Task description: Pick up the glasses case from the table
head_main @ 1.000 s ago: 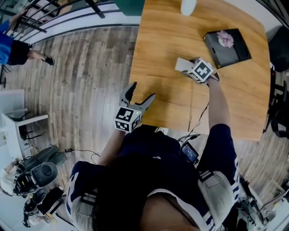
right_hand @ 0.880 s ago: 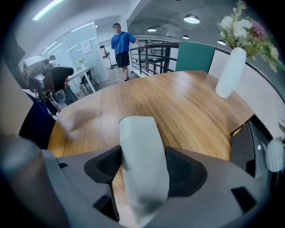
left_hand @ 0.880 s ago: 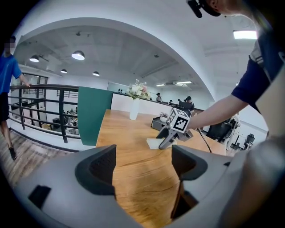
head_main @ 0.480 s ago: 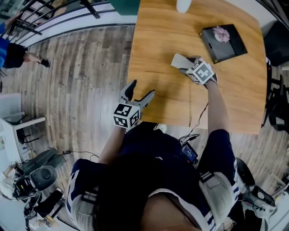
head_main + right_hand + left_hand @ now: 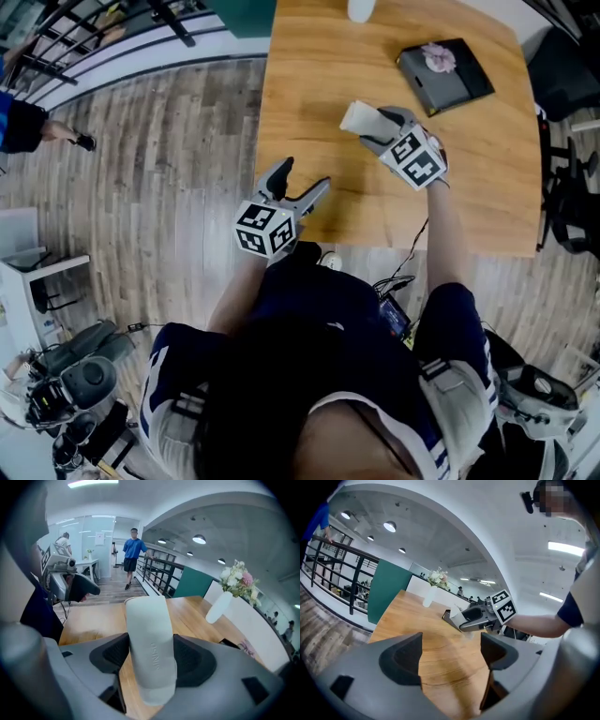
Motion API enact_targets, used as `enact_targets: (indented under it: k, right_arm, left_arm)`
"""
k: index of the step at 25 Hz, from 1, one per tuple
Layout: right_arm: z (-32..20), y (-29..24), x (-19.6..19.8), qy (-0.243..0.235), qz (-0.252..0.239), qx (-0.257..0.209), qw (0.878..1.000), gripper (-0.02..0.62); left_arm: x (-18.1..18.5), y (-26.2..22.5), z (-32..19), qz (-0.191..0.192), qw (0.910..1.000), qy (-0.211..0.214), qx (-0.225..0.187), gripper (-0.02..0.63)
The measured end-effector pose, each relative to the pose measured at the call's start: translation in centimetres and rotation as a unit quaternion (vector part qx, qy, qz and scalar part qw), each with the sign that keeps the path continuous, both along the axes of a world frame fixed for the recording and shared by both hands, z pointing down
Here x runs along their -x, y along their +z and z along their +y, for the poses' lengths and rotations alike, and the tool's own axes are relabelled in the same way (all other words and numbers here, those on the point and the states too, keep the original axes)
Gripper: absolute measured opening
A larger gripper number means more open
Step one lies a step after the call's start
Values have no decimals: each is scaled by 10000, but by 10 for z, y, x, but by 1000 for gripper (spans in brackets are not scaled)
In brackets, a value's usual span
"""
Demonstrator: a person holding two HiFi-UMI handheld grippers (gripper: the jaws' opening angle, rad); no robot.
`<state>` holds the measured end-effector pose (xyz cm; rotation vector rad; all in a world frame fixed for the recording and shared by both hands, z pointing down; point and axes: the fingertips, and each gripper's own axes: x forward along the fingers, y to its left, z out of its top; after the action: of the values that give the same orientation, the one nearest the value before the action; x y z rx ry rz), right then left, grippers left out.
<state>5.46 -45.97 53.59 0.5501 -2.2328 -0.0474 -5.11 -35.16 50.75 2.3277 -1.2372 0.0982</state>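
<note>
Above the table (image 5: 309,84), right tongs (image 5: 151,656), just tightening, pinch the "MINISO" glasses case (image 5: 148,630); left tongs (image 5: 306,176) spread.

Wooden tabletop (image 5: 319,84) lies below both sets of fingers. Black box (image 5: 448,77) w/ pink flower on its lid lies flat beyond the right fingers (image 5: 398,120), twd the far-right corner, well apart from them. White vase (image 5: 361,9) at far edge, ahead of right fingers (white & pink blooms (image 5: 238,581) show in right gripper view). Plank floor (image 5: 159,169) left of the left fingers (image 5: 278,178). Black railing (image 5: 157,571) & teal panel (image 5: 193,584) past the tabletop; person in blue top (image 5: 132,550) by the railing. Grey gear (image 5: 80,370) on floor, well behind left fingers.
</note>
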Motion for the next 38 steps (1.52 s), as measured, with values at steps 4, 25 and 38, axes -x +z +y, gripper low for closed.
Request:
enact_targets:
  k: [4,25,38]
  right_arm:
    - [30,-30,4,-96,44,-475,9988,304]
    - [193,-73,5,562,-530,-955,9924,302]
    - [206,-65,-4,674,-687,-1042,9899,322]
  left_arm:
    - [-9,-18,4,422,9990,78,-107,388]
    - [-91,-81,68,1374,9815,1056,-819,234]
    - [-103,-79,89,738,9881,941,-965,146]
